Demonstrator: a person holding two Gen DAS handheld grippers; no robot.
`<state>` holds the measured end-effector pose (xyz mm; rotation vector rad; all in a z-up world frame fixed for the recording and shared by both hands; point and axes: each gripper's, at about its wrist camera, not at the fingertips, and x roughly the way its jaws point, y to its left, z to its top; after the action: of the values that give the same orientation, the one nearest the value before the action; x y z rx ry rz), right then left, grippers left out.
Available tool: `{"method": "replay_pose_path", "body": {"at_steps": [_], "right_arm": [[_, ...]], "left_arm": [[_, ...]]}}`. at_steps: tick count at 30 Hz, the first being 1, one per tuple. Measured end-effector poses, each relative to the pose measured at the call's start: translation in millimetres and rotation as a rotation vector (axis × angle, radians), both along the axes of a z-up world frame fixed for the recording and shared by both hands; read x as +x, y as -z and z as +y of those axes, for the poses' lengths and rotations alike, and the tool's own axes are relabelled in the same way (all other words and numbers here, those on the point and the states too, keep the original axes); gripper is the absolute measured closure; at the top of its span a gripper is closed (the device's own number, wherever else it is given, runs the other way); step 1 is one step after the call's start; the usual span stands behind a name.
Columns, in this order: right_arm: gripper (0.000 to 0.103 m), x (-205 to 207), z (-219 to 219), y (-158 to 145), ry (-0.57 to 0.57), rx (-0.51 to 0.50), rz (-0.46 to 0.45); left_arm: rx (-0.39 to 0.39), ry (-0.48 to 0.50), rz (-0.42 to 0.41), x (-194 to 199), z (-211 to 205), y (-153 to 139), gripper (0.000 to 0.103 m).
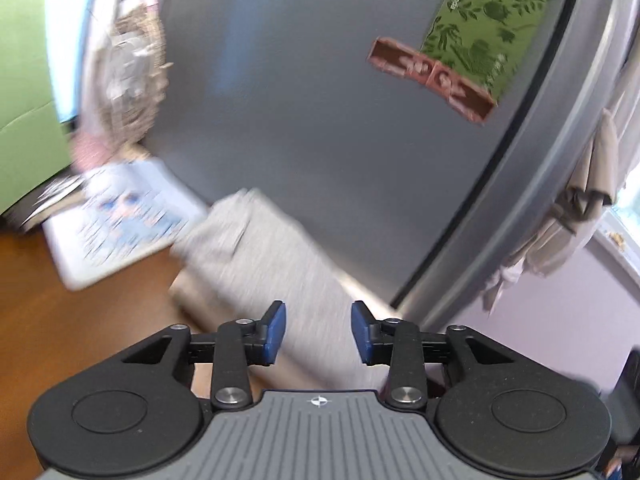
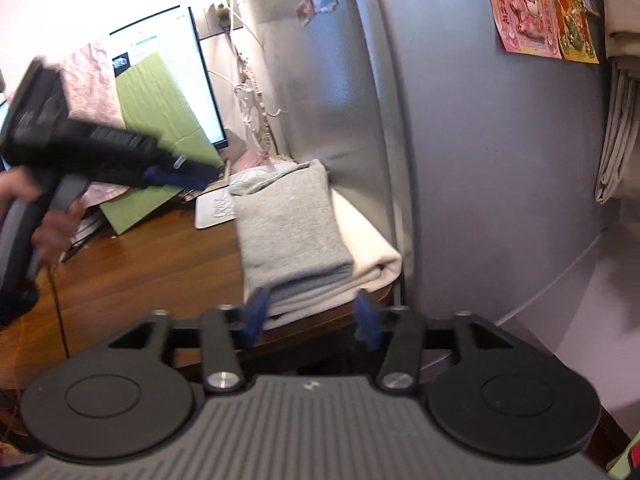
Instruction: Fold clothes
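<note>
in the right wrist view, a hand (image 2: 52,232) far to the left is gripping the handle of the left tongs (image 2: 188,176), which are showing as a dark blur pointing rightward toward the far end of the grey folded garment (image 2: 292,232); from this side i cannot tell how their blue tips are standing. the left wrist view is settling it: the left tongs (image 1: 319,332) are standing spread, with nothing between the blue pads (image 1: 276,332), and the blurred grey garment (image 1: 272,264) is lying just ahead of and below them. to the left of these tongs a white printed sheet (image 1: 120,224) is lying on the wooden table (image 1: 80,320), and ahead and to the right the grey fridge door (image 1: 300,120) is rising with a green card (image 1: 488,20) stuck on it. in the right wrist view the grey garment is lying folded on top of a cream folded cloth (image 2: 368,256), both sitting on the table (image 2: 140,280) directly ahead of the right tongs (image 2: 310,316). these tongs are standing wide apart, pinching nothing, their tips near the closest edge of the stack but not pressing it. beyond the left tip a monitor (image 2: 172,72) is glowing; to the right the fridge (image 2: 480,140) is standing.
</note>
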<state>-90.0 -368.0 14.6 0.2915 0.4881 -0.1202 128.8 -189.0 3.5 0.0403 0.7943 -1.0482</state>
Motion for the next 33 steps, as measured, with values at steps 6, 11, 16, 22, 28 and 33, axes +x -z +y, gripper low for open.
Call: {"method": "replay_pose_path", "body": {"at_steps": [6,11,16,22,28,33], "right_arm": [[0.003,-13,23,-21,-0.038,-0.059,0.012],[0.0,-2,43,-29,-0.09,-0.042,0.091],[0.0,34,75,-29,-0.132,-0.006,0.221],[0.0,67,132,-31,-0.196,-0.089,0.251],[0.0,93,181,-36,-0.293,-0.149,0.317],[0.0,103,201,-39,-0.338,-0.132,0.334]], "left_arm": [[0.132,-0.134,-0.039,-44,67,16,0.034],[0.161,-0.268,-0.083,-77,109,19,0.026],[0.193,-0.513,-0.033,-90,144,22,0.019],[0.232,-0.677,-0.016,-92,178,21,0.015],[0.226,-0.784,0.038,-99,202,19,0.017],[0.264,-0.87,0.057,-104,206,22,0.016]]}}
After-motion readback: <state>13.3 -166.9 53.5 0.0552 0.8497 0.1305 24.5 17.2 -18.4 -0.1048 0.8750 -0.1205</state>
